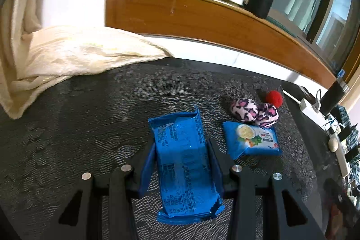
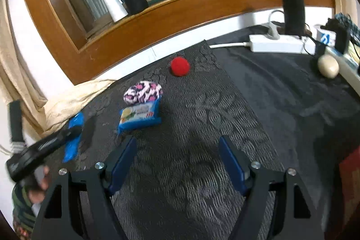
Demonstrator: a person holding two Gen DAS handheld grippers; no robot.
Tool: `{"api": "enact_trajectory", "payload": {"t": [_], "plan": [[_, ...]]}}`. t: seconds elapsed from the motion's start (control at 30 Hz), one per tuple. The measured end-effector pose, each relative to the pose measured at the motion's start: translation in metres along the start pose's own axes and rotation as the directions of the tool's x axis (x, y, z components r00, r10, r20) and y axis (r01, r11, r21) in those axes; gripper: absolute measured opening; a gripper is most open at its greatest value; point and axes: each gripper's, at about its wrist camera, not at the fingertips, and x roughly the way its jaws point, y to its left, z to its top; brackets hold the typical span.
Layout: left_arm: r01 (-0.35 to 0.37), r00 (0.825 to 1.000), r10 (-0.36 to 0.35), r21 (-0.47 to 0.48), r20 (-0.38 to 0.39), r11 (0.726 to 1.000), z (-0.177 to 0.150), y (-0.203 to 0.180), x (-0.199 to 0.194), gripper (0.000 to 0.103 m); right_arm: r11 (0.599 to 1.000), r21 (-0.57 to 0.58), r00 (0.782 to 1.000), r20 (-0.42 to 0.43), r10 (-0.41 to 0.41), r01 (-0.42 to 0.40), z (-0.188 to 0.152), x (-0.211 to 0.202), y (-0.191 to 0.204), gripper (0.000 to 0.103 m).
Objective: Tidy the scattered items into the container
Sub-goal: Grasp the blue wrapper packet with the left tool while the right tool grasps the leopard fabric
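Blue wafer pack (image 1: 182, 163) sits between the fingers (image 1: 147, 170) of the left gripper (image 1: 182, 168), clamped across its width about midway along; the pads press its long edges and the film bows slightly. Judged light, thin-skinned and slippery, with a brittle filling: a firm pinch may crush it, so a hold on the long sides is right, but gently.

Right gripper (image 2: 177, 163) stands well open with nothing between its fingers, over bare dark cloth on the bench (image 2: 258, 105).

Ahead on the bench lie a small blue snack pack (image 2: 139, 117), touching a pink leopard-print sock roll (image 2: 144, 91), and a red ball (image 2: 180, 66) a little beyond.
- Snack pack: puffy, crinkly; take by its short sides.
- Sock roll: soft, forgiving; grip its middle.
- Ball: fuzzy, likely to roll.

No container shows in either view.
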Motion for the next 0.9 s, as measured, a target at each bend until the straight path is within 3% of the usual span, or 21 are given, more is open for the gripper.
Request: {"api": "enact_trajectory", "payload": {"t": [0.2,0.5,0.7,0.77,0.8,0.83,0.9], "plan": [[0.028,1.0,-0.028,-0.022,0.008,0.999,0.003,0.01,0.003,0.046,0.998,-0.056,1.0,-0.006,0.001,-0.001,0.029,0.04,0.021,0.078],[0.03,1.0,-0.03,-0.05,-0.002,0.998,0.007,0.016,0.007,0.046,0.99,0.073,0.986,-0.112,0.126,-0.118,0.063,0.106,0.024,0.078],[0.024,0.999,-0.025,-0.057,-0.022,0.998,0.006,0.016,0.015,0.046,0.989,0.083,0.979,-0.157,0.132,-0.12,0.066,0.137,0.034,0.078],[0.023,0.999,-0.024,-0.054,-0.029,0.998,0.005,0.015,0.018,0.046,0.989,0.088,0.976,-0.174,0.133,-0.119,0.065,0.146,0.035,0.067],[0.022,0.999,-0.024,-0.052,-0.031,0.998,0.005,0.014,0.019,0.046,0.989,0.095,0.975,-0.181,0.132,-0.116,0.064,0.148,0.034,0.05],[0.022,0.999,-0.023,-0.05,-0.033,0.998,0.004,0.014,0.02,0.046,0.988,0.102,0.973,-0.189,0.131,-0.113,0.062,0.15,0.032,0.041],[0.021,0.999,-0.023,-0.048,-0.035,0.999,0.004,0.012,0.021,0.047,0.989,0.1,0.976,-0.181,0.121,-0.104,0.061,0.145,0.031,0.034]]}}
